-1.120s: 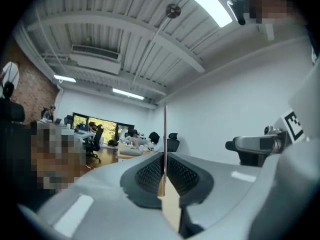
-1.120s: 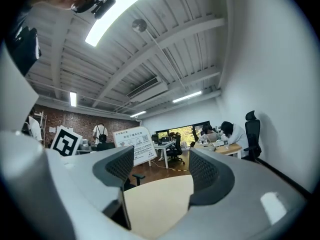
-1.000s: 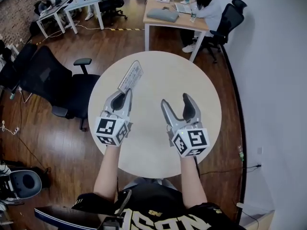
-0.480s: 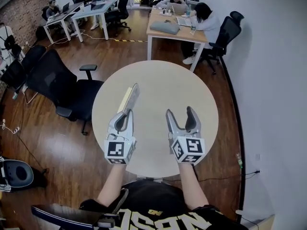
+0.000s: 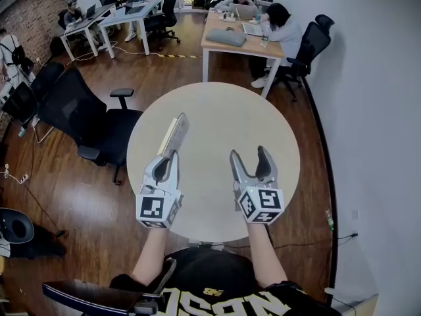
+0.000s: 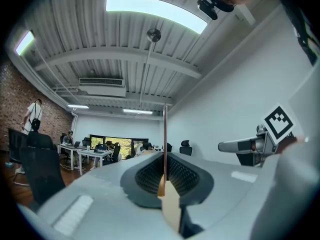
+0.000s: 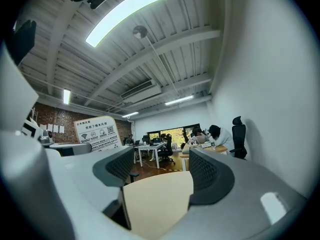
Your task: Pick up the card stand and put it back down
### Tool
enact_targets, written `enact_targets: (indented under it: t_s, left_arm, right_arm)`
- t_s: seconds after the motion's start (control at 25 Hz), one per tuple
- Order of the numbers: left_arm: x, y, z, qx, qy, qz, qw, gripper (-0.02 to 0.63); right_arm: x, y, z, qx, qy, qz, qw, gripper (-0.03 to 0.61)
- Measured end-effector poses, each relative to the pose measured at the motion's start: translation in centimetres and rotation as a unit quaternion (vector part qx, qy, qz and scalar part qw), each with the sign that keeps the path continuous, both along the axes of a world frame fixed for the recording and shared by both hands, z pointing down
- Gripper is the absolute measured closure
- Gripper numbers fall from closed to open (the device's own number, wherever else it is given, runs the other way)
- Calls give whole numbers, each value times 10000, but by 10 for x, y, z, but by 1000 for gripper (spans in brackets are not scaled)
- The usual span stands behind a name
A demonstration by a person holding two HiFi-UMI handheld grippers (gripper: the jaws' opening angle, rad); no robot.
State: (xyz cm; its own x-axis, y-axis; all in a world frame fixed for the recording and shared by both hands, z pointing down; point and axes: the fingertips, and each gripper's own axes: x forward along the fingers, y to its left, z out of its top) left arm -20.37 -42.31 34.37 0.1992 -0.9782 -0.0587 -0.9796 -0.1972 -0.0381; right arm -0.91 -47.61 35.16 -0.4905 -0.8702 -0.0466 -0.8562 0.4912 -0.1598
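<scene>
Your left gripper (image 5: pixel 168 160) pinching stand (image 5: pixel 176 133), lifted over table (image 5: pixel 223 110) left edge; right gripper (image 5: pixel 248 155) spread, empty; set-down still yours to do

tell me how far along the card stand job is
Done: the pick-up. The left tool is shut on the card stand, which is raised clear of the round table. In hand: holding it aloft; the right tool is open and empty. Left: setting it back down.
</scene>
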Motion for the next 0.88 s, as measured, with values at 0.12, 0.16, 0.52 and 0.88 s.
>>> enact_targets:
  t_s: [0.12,0.16,0.52,0.88]
  left_arm:
    - [-6,1,3,47,-29,98,9999,598]
    - [-6,1,2,33,-1,150,9999,598]
    - [4,-19,30,-556,-180,1048,9928,597]
    - [58,-62,115,-1755,89,2621,9489,597]
  right_arm:
    - [5,1,-1,33,-38,35,10000,230]
    - [7,2,-1,40,-33,53,10000,230]
    - [31,14,13,-152,17,382,9992,230]
    - [40,31,53,-436,296,170,9985,236]
